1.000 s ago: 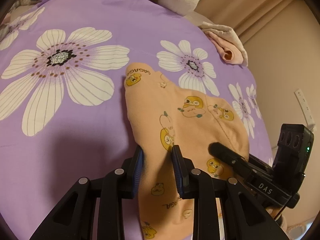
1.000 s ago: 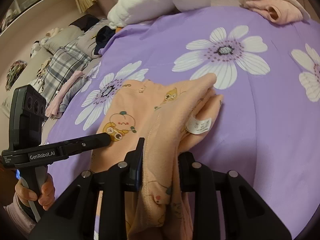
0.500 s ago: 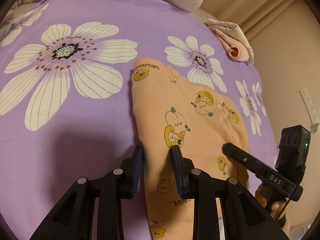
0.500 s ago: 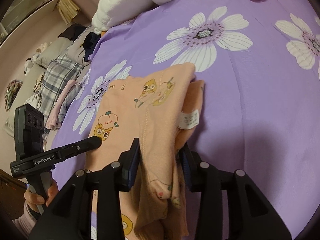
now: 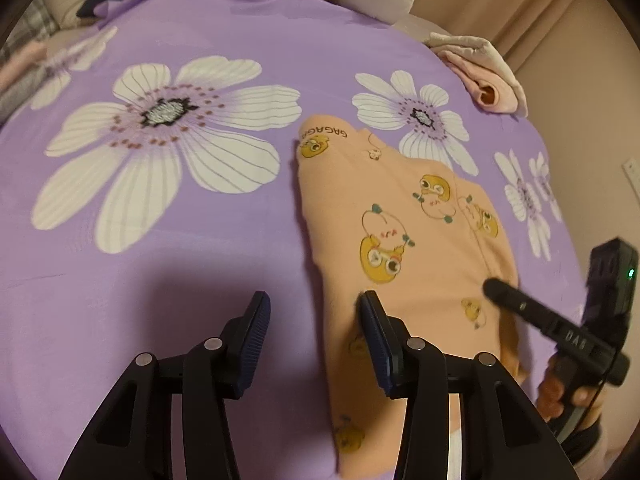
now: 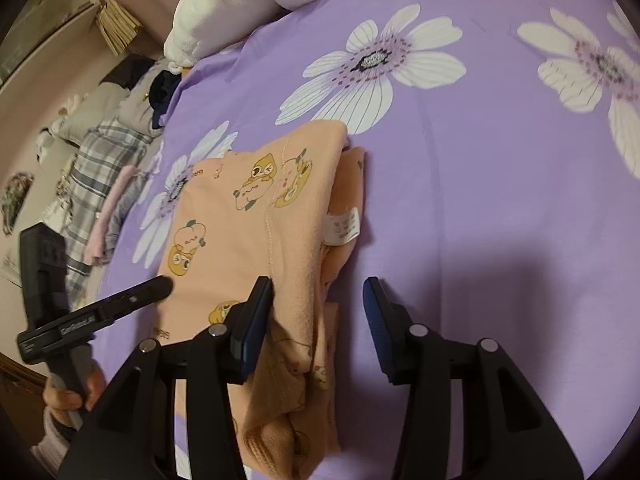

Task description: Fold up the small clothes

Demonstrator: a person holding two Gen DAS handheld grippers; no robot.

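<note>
A small peach garment with yellow cartoon ducks [image 5: 404,248] lies folded on the purple flowered bedsheet [image 5: 160,264]. In the right wrist view the garment [image 6: 248,232] shows stacked layers and a white care tag [image 6: 346,226] on its right edge. My left gripper [image 5: 314,338] is open, its jaws straddling the garment's left edge. My right gripper [image 6: 318,320] is open, its jaws straddling the garment's right edge near the tag. Each gripper also shows in the other's view: the right one [image 5: 560,328], the left one [image 6: 96,312].
A folded pink and cream garment [image 5: 484,72] lies at the bed's far right corner. A white plush pillow [image 6: 248,4] sits at the head of the bed. Plaid and pink clothes [image 6: 96,184] are piled beyond the left edge. A wall [image 5: 592,80] stands at right.
Both grippers were shut on the garment's edges and have opened, letting it go. The garment has settled flat on the sheet and both grippers have drawn back slightly.
</note>
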